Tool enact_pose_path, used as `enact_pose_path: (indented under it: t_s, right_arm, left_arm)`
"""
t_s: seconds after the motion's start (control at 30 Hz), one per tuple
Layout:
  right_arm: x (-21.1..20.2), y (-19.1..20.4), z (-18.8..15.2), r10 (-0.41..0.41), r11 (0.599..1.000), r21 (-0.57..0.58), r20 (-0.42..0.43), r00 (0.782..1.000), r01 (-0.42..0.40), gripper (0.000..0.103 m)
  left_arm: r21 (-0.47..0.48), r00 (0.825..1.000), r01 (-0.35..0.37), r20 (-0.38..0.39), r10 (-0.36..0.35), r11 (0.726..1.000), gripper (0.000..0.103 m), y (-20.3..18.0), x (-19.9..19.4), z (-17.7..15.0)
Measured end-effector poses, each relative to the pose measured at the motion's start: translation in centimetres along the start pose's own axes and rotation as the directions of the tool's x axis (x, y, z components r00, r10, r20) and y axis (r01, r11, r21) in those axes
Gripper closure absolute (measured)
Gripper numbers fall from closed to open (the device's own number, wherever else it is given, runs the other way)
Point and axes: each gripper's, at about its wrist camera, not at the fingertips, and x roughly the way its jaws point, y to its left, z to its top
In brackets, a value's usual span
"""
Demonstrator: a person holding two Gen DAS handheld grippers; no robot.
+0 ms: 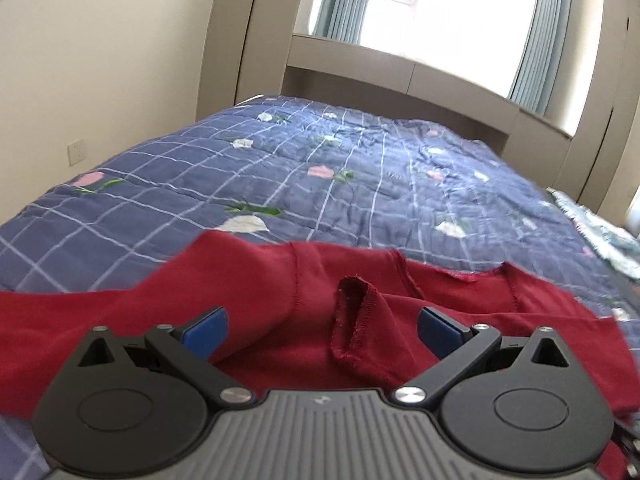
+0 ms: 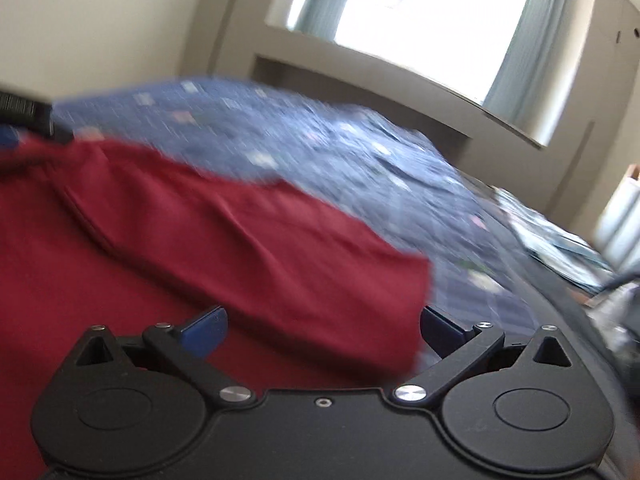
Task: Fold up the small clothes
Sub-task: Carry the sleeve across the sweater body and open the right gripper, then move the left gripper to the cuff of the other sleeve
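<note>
Item: red garment (image 1: 248, 280), small, knit, stitched hems showing; lies spread and rumpled on the near part of the bed, one hemmed opening (image 1: 354, 320) standing up in a fold between the blue pads

Support: blue checked quilt (image 1: 280, 160) with flower print, covering the bed out to the far wall

Left gripper (image 1: 322, 330): low over the garment, fingers spread wide, nothing clasped; the cloth runs under and between the pads, contact cannot be told

Right gripper (image 2: 322, 330): over the garment's right edge (image 2: 416, 300), fingers likewise released and wide apart; view blurred, red cloth (image 2: 200, 240) filling its left half, quilt (image 2: 320, 140) beyond

Surroundings: beige cupboard (image 1: 240, 36) and low shelf at the bed's head, bright window (image 1: 440, 12) with pale blue curtains (image 1: 536, 40), wall socket (image 1: 77, 152) at left, a patterned cloth (image 1: 600, 236) at the bed's far right edge
</note>
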Motion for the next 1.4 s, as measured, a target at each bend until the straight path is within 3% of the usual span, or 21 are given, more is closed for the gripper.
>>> enact_pose_path:
  t_s: [0.17,0.27,0.37,0.53,0.7,0.77,0.97,1.13,1.3,1.4]
  right_arm:
    - [0.2,-0.4,-2.3,-0.098,0.995,-0.014,0.062,0.993,0.099,0.001]
    - [1.3,-0.3,-2.1,-0.202,0.979,-0.021,0.091,0.975,0.205,0.001]
    - [2.0,-0.9,-1.9,-0.301,0.953,0.007,0.119,0.946,0.302,0.001]
    - [2.4,-3.9,-2.4,-0.406,0.905,0.153,0.027,0.914,0.397,0.001]
    - [3.3,-6.9,-3.9,-0.29,0.904,0.296,-0.102,0.951,0.308,0.001]
    - [3.3,-6.6,-4.1,-0.3,0.898,0.29,-0.148,0.942,0.332,0.001]
    - [1.5,-6.6,-5.3,-0.302,0.867,0.379,-0.115,0.946,0.323,0.001]
    - [0.0,-6.4,-5.4,-0.319,0.863,0.403,-0.035,0.947,0.305,0.001]
    - [0.5,-7.0,-4.0,-0.252,0.886,0.415,0.058,0.966,0.207,0.001]
    - [2.3,-7.3,-3.6,-0.221,0.889,0.41,-0.013,0.975,0.207,0.001]
  left_arm:
    - [0.077,0.99,-0.134,-0.035,0.137,0.988,0.0,-1.0,2.9,-1.8]
    - [0.134,0.987,-0.162,0.014,0.162,0.978,0.001,-1.6,2.8,-3.1]
    - [0.129,0.987,-0.161,0.012,0.161,0.979,0.0,-1.5,2.6,-3.0]
    - [0.129,0.987,-0.16,0.017,0.159,0.979,0.0,-1.5,2.5,-3.0]
    - [0.128,0.987,-0.158,0.016,0.157,0.979,0.0,-1.4,2.6,-3.0]
    - [0.129,0.987,-0.16,0.017,0.159,0.979,0.0,-1.4,2.6,-3.0]
    - [0.133,0.987,-0.163,0.021,0.162,0.978,0.0,-1.5,2.6,-3.1]
    - [0.133,0.987,-0.163,0.02,0.162,0.978,0.0,-1.5,2.6,-3.1]
    - [0.132,0.987,-0.163,0.02,0.162,0.978,0.0,-1.5,2.5,-3.1]
    - [0.133,0.987,-0.164,0.02,0.162,0.978,0.0,-1.5,2.5,-3.1]
